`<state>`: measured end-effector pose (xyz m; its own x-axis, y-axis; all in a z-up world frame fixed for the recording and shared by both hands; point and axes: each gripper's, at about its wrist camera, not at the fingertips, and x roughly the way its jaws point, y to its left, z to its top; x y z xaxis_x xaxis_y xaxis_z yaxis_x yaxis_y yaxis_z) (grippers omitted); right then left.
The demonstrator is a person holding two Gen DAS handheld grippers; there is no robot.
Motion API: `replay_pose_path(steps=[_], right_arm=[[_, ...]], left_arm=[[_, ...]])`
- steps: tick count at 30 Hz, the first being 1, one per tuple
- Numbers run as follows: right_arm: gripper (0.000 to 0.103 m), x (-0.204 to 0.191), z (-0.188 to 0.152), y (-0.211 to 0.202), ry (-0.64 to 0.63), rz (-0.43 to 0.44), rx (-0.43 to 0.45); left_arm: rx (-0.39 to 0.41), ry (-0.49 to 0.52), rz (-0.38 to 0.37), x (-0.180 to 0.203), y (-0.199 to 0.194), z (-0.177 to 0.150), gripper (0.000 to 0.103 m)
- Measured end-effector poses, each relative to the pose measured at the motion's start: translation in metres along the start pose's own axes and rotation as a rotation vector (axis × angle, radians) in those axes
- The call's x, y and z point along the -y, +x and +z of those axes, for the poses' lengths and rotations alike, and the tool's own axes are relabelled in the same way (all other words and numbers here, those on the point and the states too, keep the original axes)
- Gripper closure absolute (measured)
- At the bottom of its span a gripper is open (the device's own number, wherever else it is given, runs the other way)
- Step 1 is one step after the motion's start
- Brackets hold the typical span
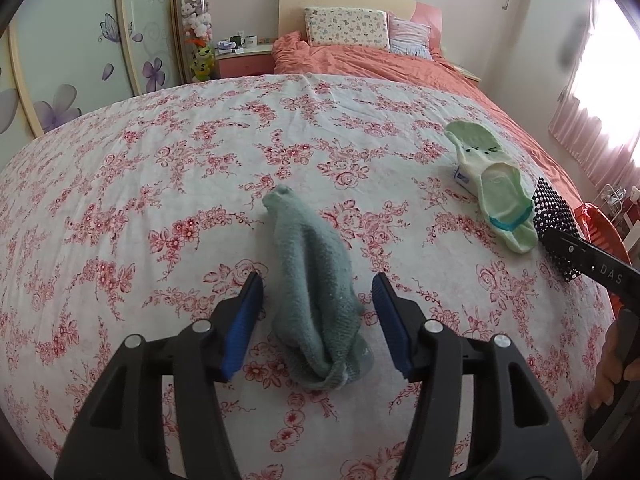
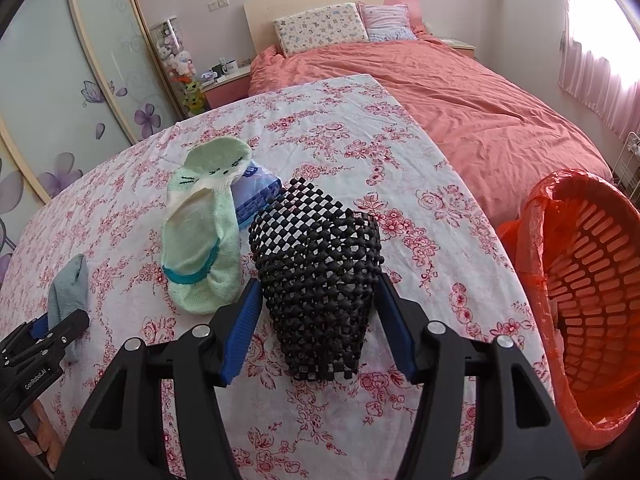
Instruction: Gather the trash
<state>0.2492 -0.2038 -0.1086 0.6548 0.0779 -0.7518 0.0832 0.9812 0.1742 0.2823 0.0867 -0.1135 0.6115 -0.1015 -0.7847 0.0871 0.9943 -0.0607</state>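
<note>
On floral table (image 1: pixel 160 160) | left claw (image 1: pixel 318 292) wide, straddled grey-green sock (image 1: pixel 316 280) | right claw (image 2: pixel 318 296) wide around black mesh piece (image 2: pixel 320 264) | orange basket (image 2: pixel 592 280) just right

On the flowered cloth (image 1: pixel 160 184), the wide part left of the grey-green sock (image 1: pixel 316 304) is bare, so a gripper can pass there. To the right the way is crowded: the pale green sock (image 2: pixel 204 240) lies partly over a blue packet (image 2: pixel 256 192), and the black beaded mat (image 2: pixel 320 280) is just beside them. The orange basket (image 2: pixel 592 280) stands at the right edge of the cloth, with its open side turned toward it.
</note>
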Motion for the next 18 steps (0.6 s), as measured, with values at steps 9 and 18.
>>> replay_pose_path(steps=[9, 18], right_arm=[[0.045, 0.004, 0.001, 0.0, 0.007, 0.017, 0.003], [0.095, 0.011, -0.004, -0.015, 0.002, 0.095, 0.041]], left_arm=[[0.009, -0.036, -0.026, -0.004, -0.002, 0.001, 0.05], [0.035, 0.012, -0.03, 0.0, -0.007, 0.004, 0.091]])
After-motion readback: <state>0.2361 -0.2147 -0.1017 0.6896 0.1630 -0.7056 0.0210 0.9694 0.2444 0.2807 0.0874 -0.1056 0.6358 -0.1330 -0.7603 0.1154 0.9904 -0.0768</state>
